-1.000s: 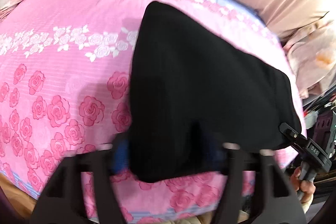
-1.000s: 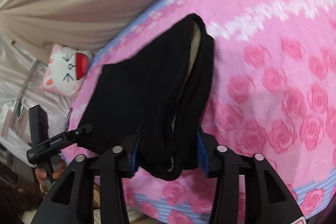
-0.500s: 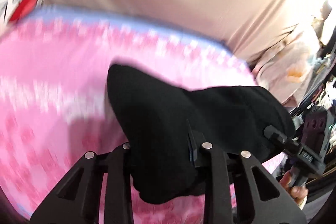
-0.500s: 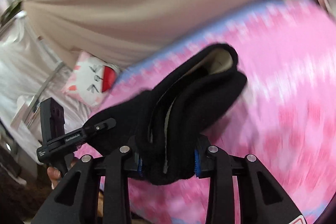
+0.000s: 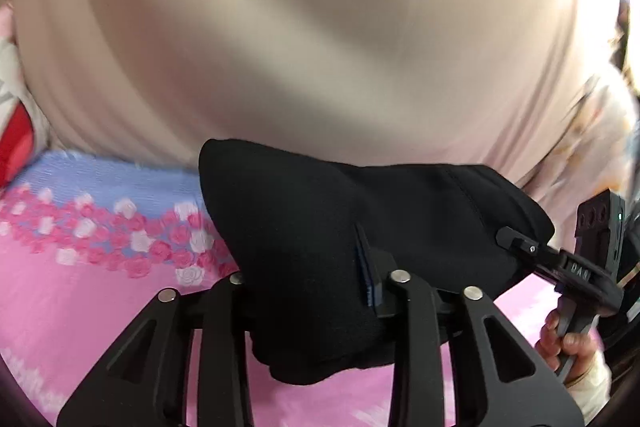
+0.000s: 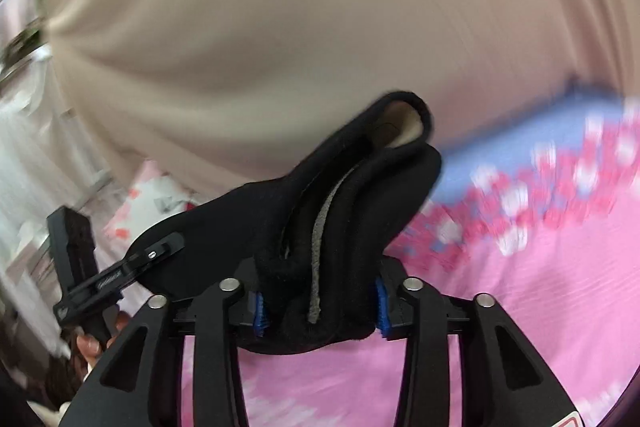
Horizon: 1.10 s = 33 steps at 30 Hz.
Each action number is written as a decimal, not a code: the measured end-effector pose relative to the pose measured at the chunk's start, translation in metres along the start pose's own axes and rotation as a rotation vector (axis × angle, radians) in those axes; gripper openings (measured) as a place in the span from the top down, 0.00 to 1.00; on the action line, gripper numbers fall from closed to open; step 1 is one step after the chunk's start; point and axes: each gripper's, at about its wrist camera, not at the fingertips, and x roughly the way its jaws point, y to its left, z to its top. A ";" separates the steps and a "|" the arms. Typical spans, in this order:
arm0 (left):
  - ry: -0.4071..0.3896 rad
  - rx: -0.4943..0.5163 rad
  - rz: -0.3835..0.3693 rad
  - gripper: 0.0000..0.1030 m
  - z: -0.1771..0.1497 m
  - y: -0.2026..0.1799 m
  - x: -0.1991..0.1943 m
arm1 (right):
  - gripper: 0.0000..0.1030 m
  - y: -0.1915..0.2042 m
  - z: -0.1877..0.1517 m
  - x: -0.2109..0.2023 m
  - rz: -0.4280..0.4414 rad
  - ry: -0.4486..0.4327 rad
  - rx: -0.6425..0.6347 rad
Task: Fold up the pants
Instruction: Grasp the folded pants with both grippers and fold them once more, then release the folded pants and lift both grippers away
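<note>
The black pants [image 5: 360, 207] hang in a folded bundle above the pink rose bed sheet [image 5: 80, 287], held at both ends. My left gripper [image 5: 308, 287] has one end bunched between its jaws, which are opening, with the pads still against the cloth. My right gripper [image 6: 318, 307] pinches the thick, layered end of the pants [image 6: 352, 195] between its blue pads [image 6: 380, 307]; its jaws are opening too. In the left wrist view a finger [image 5: 520, 247] of the right gripper pokes into the cloth at the right, above a hand [image 5: 568, 343].
A beige curtain [image 5: 320, 27] fills the space behind the bed. A white cartoon-face pillow [image 6: 160, 195] lies at the bed's far left corner. The sheet's blue floral border [image 6: 540, 155] runs along the far edge. Clutter stands beside the bed at the left [image 6: 24, 187].
Both grippers have lifted the pants off the sheet and carried them toward the bed's far edge and curtain. The left jaws went from wide to closed on the cloth. Both views tilted upward.
</note>
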 end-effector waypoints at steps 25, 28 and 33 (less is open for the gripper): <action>0.233 0.024 0.402 0.12 -0.063 0.030 0.067 | 0.79 0.057 -0.051 -0.015 -0.437 0.050 -0.276; 0.175 0.039 0.462 0.13 -0.057 0.020 0.025 | 0.79 0.075 -0.070 -0.032 -0.439 0.023 -0.315; 0.066 0.086 0.493 0.07 -0.065 -0.010 -0.049 | 0.76 0.112 -0.102 -0.049 -0.455 -0.027 -0.351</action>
